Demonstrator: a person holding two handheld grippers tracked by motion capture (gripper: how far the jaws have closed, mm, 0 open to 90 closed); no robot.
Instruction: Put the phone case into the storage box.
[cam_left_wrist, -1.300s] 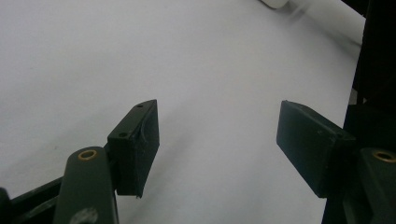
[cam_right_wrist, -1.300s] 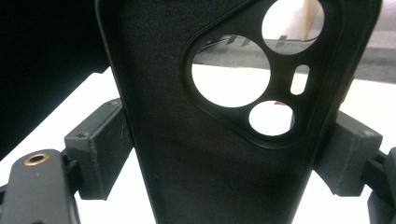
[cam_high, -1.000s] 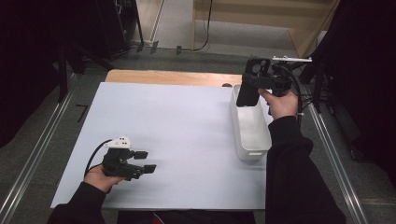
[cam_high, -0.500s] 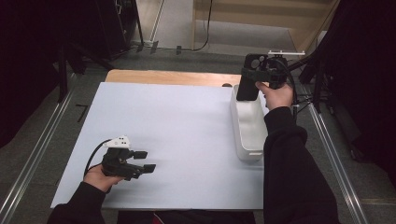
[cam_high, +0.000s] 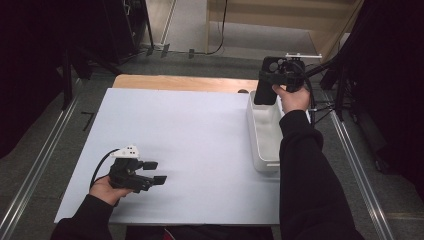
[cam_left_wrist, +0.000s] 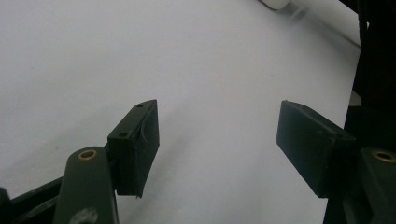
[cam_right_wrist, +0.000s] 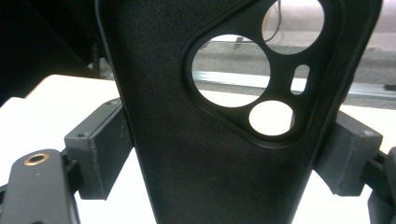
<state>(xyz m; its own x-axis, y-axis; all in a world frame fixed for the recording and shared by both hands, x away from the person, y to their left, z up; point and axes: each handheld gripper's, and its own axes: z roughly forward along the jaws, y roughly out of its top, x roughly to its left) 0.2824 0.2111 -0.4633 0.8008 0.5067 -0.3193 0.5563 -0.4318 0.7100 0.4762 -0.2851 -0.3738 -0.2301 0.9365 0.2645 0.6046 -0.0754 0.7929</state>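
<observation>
At the upper right of the high view, the right gripper (cam_high: 274, 80) pinches a black phone case (cam_high: 265, 84) by its edges and holds it upright over the far end of a white bin (cam_high: 260, 145). At the lower left, the left gripper (cam_high: 156, 172) rests on the white table (cam_high: 190, 130), its jaws spread with nothing between them.

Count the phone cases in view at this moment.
1: a black phone case clamped between the right gripper's jaws, held above the far end of the white bin. The bin's floor is partly hidden, so others could lie there.
</observation>
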